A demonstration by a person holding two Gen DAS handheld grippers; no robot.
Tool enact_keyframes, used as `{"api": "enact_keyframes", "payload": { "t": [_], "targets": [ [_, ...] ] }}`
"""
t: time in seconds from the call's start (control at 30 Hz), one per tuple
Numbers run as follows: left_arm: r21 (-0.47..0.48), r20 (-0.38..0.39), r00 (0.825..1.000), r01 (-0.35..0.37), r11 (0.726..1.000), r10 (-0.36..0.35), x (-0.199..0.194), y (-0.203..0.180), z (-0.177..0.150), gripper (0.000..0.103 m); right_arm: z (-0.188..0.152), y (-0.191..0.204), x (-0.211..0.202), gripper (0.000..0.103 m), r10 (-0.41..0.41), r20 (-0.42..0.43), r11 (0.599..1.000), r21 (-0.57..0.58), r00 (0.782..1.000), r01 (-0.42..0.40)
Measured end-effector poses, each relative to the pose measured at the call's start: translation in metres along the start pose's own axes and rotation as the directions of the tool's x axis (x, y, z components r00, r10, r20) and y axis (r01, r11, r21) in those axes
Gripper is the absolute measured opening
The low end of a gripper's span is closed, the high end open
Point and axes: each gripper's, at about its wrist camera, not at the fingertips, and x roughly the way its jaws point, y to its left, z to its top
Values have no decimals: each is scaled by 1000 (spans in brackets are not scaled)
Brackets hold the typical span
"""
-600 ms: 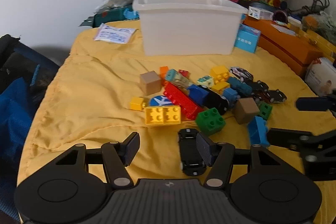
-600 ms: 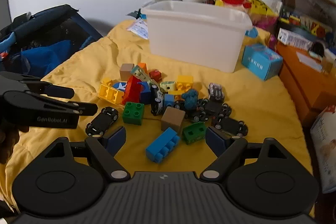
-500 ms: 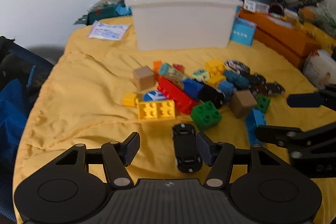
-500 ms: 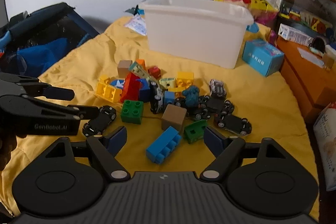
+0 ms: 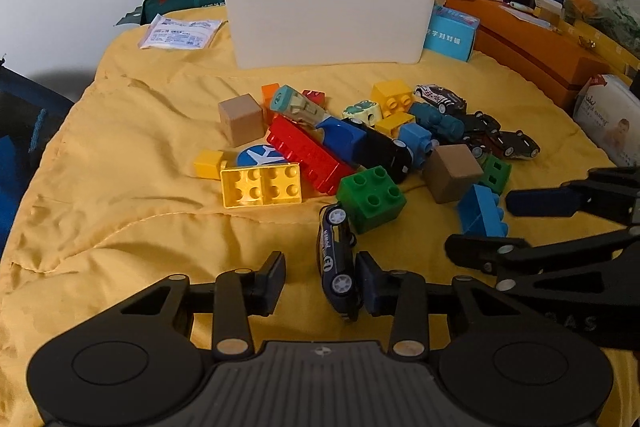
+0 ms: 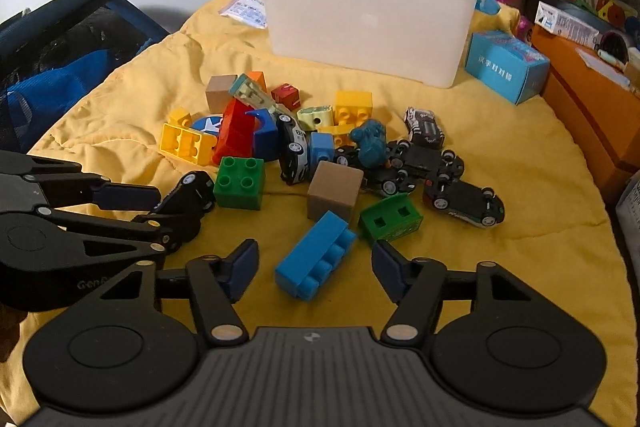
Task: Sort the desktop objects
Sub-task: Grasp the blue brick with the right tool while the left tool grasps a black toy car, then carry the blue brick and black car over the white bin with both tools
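A pile of toy bricks and small cars lies on the yellow cloth (image 5: 132, 163) in front of a white bin (image 5: 328, 23) (image 6: 368, 27). My left gripper (image 5: 320, 279) (image 6: 160, 219) is low over the cloth with a dark blue toy car (image 5: 338, 263) (image 6: 188, 195) between its fingers. The car is tipped on its side against the right pad, and a gap shows at the left pad. A light blue brick (image 6: 316, 263) (image 5: 480, 215) lies between the spread fingers of my right gripper (image 6: 314, 269) (image 5: 508, 227), touching neither pad.
A green brick (image 5: 372, 197) sits just beyond the car, and a yellow plate brick (image 5: 260, 185) lies further left. Brown cubes, a red brick and several black cars fill the pile. An orange box (image 5: 532, 55) and a blue carton (image 6: 504, 71) stand at the right, and a dark bag (image 6: 60, 55) at the left.
Both grippers have moved in closer to the pile. My left gripper's jaws have narrowed and the dark car has tipped from its wheels onto its side.
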Motion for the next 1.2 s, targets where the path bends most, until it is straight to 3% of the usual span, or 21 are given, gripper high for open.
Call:
{"api": "enact_keyframes", "payload": {
  "t": [0.1, 0.13, 0.23, 0.3, 0.57, 0.63, 0.73, 1.0, 1.2],
  "targets": [
    [-5, -1, 1000, 26, 1000, -26, 1, 1, 1, 27, 1, 1, 5, 59, 4, -9, 1000, 7, 1000, -4],
    [-4, -2, 999, 35, 999, -35, 1, 1, 1, 21, 1, 1, 7, 53, 7, -14, 1000, 14, 1000, -7],
    [1, 3, 998, 63, 998, -63, -1, -1, 0, 20, 1, -1, 11, 33, 29, -37, 999, 45, 999, -27],
    [5, 5, 997, 79, 997, -79, -2, -2, 0, 20, -1, -2, 11, 27, 43, -42, 998, 53, 998, -41],
    [7, 15, 999, 44, 999, -44, -7, 3, 0, 20, -2, -7, 11, 33, 42, -37, 997, 68, 998, -39],
    [2, 21, 999, 45, 999, -45, -11, 5, 1, 20, -2, -8, 12, 25, 50, -31, 996, 69, 998, -48],
    [-11, 45, 998, 43, 999, -42, -23, 11, 7, 20, -1, -11, 9, 25, 73, -19, 995, 68, 997, -72],
    [-91, 113, 993, -15, 996, 25, -60, 34, 37, 20, 8, -13, -35, 25, 84, 98, 996, 9, 992, -85],
    [-88, 179, 983, -32, 996, 47, -88, 35, 72, 20, 29, -26, -66, 25, 72, 188, 997, 13, 979, -76]
  ]
}}
